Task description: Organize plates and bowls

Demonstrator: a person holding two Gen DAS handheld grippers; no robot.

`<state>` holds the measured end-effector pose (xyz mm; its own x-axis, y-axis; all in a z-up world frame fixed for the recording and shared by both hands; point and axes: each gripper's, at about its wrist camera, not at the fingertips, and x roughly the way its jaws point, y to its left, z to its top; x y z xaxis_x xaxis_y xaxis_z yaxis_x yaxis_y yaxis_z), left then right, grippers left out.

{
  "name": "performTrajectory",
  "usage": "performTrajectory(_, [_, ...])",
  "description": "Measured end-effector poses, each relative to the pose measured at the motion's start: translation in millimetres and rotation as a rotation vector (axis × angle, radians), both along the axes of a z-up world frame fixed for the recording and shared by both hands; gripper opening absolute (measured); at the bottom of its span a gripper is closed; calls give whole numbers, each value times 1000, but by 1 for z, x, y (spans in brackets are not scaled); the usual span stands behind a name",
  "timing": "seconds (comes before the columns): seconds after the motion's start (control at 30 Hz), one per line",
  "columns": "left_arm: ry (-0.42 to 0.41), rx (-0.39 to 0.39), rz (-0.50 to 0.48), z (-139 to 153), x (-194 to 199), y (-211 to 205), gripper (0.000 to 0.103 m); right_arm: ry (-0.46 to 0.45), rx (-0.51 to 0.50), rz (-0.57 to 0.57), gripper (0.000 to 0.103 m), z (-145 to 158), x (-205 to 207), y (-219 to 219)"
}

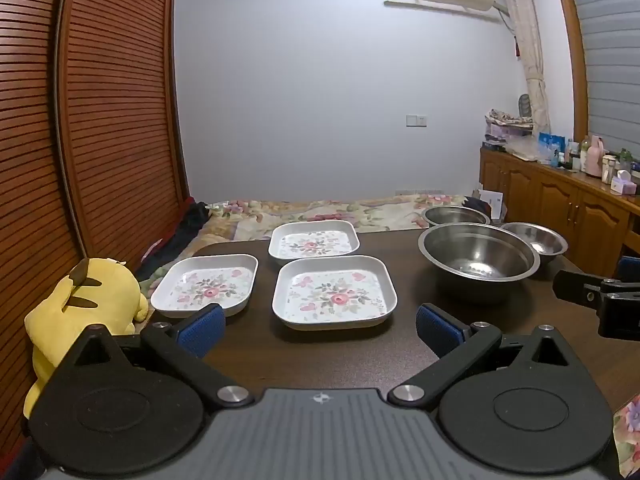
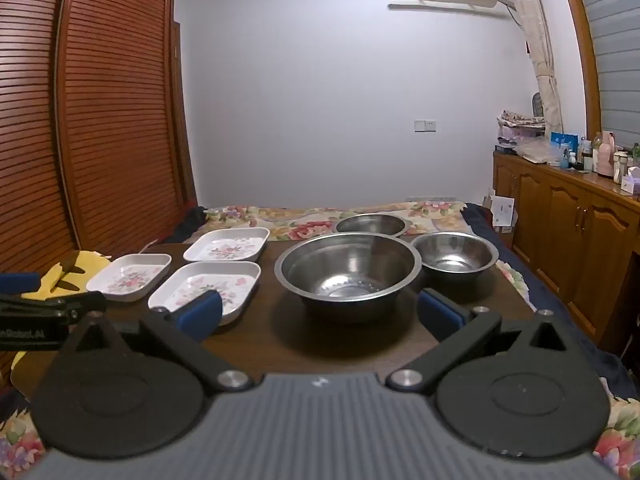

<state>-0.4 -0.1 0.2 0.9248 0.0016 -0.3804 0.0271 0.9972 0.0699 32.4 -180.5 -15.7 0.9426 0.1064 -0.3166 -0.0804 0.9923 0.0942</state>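
Three white square floral plates lie on the dark table: a near one [image 1: 334, 292] [image 2: 206, 288], a left one [image 1: 206, 283] [image 2: 129, 276] and a far one [image 1: 313, 241] [image 2: 227, 245]. Three steel bowls stand to the right: a large one [image 1: 478, 258] [image 2: 347, 270], a small one [image 1: 535, 239] [image 2: 455, 257] and a far one [image 1: 455, 216] [image 2: 372, 224]. My left gripper [image 1: 320, 330] is open and empty, just in front of the near plate. My right gripper [image 2: 320, 314] is open and empty, just in front of the large bowl.
A yellow plush toy [image 1: 80, 304] sits at the table's left edge. A bed with a floral cover [image 1: 320, 210] lies behind the table. A wooden cabinet [image 2: 568, 232] with bottles runs along the right. A slatted wardrobe [image 1: 100, 120] stands on the left.
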Motion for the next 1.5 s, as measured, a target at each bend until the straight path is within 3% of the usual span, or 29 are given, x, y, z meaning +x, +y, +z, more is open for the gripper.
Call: performTrajectory(1.5, [-7,6,-5,9,-4,1,103,-15,-10,-1,103,1,-2,0])
